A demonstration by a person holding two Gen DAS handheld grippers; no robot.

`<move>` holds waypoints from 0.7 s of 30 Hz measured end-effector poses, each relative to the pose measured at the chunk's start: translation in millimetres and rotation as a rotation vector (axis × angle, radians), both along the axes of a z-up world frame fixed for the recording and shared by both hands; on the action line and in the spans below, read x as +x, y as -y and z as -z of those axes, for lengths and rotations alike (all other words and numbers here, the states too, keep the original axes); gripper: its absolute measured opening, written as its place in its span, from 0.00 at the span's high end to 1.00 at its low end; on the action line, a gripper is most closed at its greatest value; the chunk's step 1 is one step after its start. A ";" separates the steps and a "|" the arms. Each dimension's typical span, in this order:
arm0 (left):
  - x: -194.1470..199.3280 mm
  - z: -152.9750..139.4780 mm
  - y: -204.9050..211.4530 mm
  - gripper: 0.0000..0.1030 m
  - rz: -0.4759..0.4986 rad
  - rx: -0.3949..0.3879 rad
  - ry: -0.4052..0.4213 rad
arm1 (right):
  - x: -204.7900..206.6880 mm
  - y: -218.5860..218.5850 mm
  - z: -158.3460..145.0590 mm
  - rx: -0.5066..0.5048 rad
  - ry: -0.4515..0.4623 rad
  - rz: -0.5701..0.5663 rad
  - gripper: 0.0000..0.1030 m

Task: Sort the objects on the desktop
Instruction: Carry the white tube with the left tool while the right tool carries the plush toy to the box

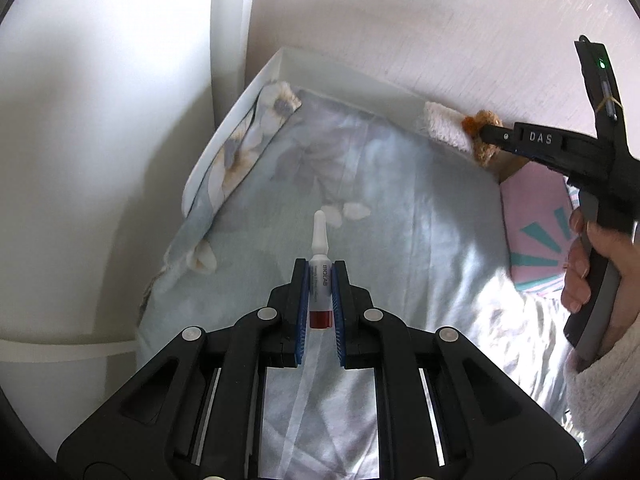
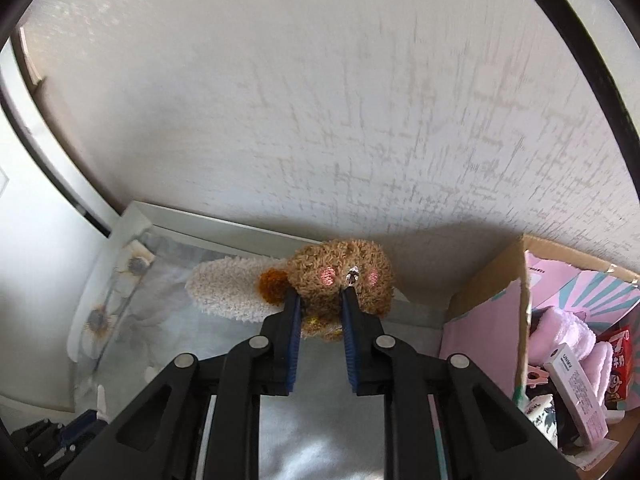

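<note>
My left fingers (image 1: pixel 320 276) are clamped on a small BIOLAB tube (image 1: pixel 320 280), its long axis running along the fingers, nozzle forward, above the floral cloth (image 1: pixel 400 200). My right fingers (image 2: pixel 320 300) pinch the brown plush toy (image 2: pixel 340 280) near the tabletop's back edge; the cardboard box (image 2: pixel 524 320) lies just right, nearer this hand.

The small white tube with a dark red base (image 1: pixel 320 280) carries the word "BIOLAB" down its side; the finer print beside it is too small to read. The black right hand-held gripper (image 1: pixel 486 133) bears raised letters "DAS" on its finger. Print on the long white box (image 2: pixel 578 390) is illegible.
</note>
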State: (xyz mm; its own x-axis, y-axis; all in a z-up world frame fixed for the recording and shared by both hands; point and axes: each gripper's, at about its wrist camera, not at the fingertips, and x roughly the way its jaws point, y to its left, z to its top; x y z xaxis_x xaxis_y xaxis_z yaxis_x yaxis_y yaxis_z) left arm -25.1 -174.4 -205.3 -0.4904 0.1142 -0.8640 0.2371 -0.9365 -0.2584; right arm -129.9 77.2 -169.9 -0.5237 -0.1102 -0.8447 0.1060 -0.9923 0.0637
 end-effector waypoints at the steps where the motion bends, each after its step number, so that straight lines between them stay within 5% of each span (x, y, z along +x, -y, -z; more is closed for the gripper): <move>1: 0.3 -3.2 -0.1 0.91 0.001 0.000 -0.006 | 1.3 -3.6 -3.9 -0.007 -0.007 -0.006 0.83; 3: 0.3 -9.6 -1.1 0.91 0.002 0.002 -0.016 | -21.2 -19.5 -5.6 -0.017 -0.017 -0.015 0.83; 12: -2.8 -54.0 -15.2 0.91 0.028 -0.021 -0.084 | 5.9 -32.0 -59.6 -0.081 -0.083 -0.024 0.83; 21: -34.0 -113.6 -89.5 0.91 0.181 -0.020 -0.192 | 57.3 -110.1 -125.7 -0.118 -0.181 0.059 0.83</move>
